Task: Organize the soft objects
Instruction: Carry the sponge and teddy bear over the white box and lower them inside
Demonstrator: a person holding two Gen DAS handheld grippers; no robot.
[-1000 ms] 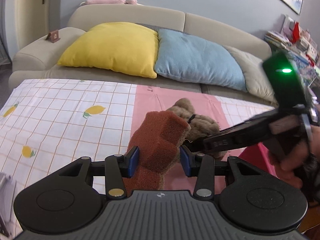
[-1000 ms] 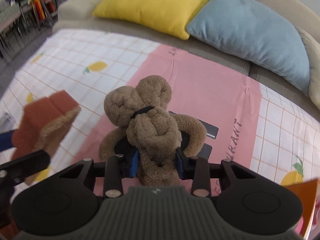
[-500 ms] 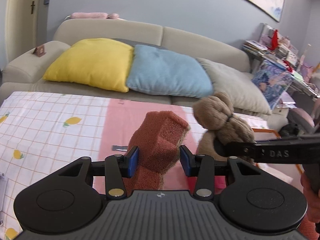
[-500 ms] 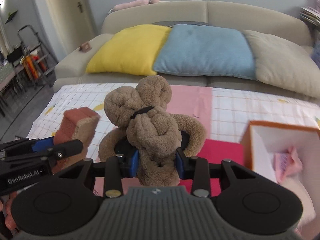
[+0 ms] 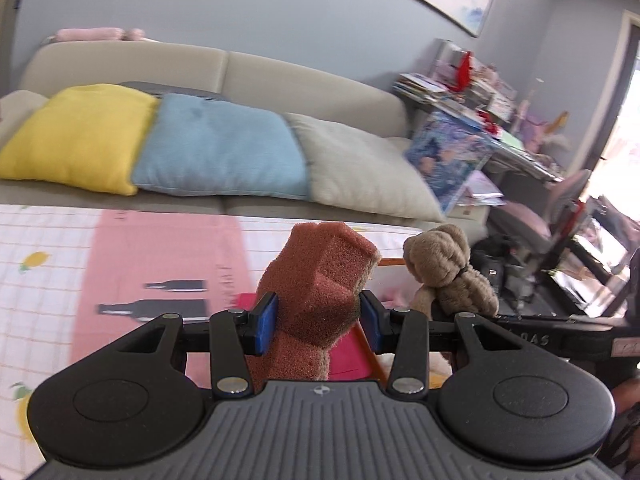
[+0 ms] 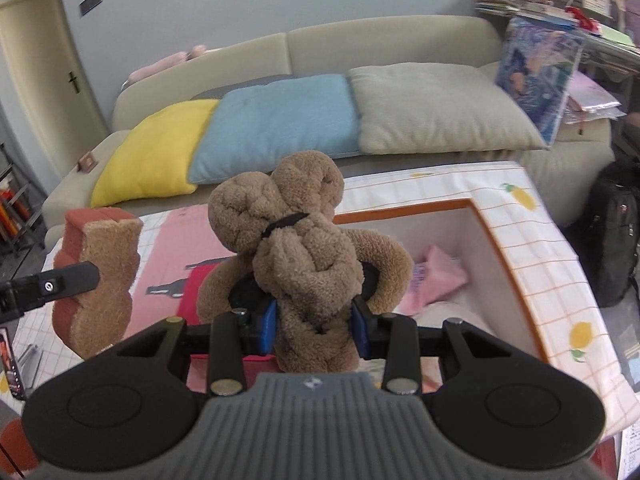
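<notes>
Both toys have been carried from the table centre toward the orange-rimmed box [image 6: 492, 236]. The sponge [image 5: 320, 280] is clamped in the left gripper [image 5: 318, 322], the plush bear [image 6: 296, 256] in the right gripper [image 6: 314, 330]. Dropping in seems next.

Your sponge [image 5: 320, 280] sits left of the plush bear [image 6: 296, 264]. The box [image 6: 520, 264] lies beyond the bear on the table [image 6: 540, 216], sofa [image 6: 360, 44] behind.

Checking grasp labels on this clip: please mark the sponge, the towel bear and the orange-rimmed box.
sponge [image 5: 320, 288], left wrist view, its red foam face between the pads.
towel bear [image 6: 304, 256], right wrist view, its rolled body.
orange-rimmed box [image 6: 496, 240], right wrist view, its right rim.
</notes>
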